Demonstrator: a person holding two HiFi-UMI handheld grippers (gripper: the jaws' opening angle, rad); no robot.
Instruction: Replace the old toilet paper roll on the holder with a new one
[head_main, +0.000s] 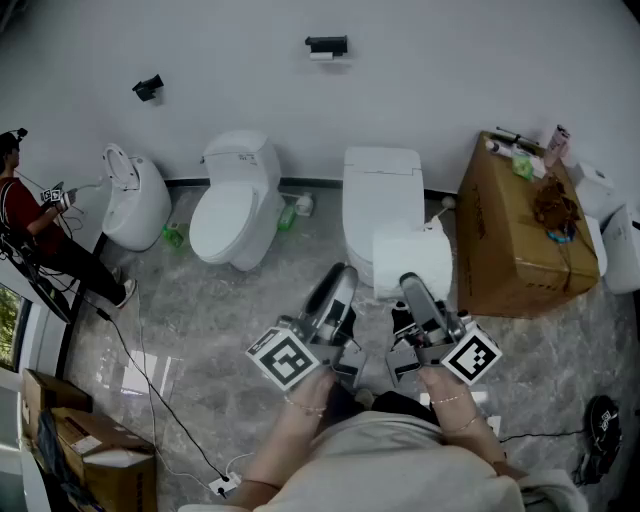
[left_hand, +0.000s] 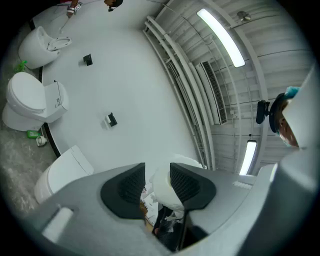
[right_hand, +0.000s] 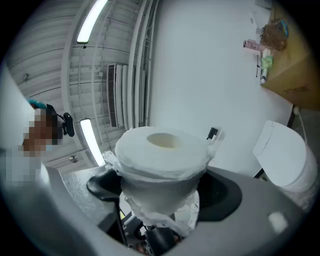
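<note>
My right gripper is shut on a full white toilet paper roll, wrapped in thin crumpled film; in the right gripper view the roll fills the space between the wide jaws of the right gripper, end face up. My left gripper is beside it, shut and holding nothing; in the left gripper view only a narrow slit is left between the pads of the left gripper. A black wall holder with a small white roll hangs far ahead, above the toilets. It is also visible as the holder and the holder.
Three white toilets line the wall; the square one is straight ahead. A cardboard box with clutter on top stands to the right, white rolls behind it. A second black wall fitting and a person are at the left.
</note>
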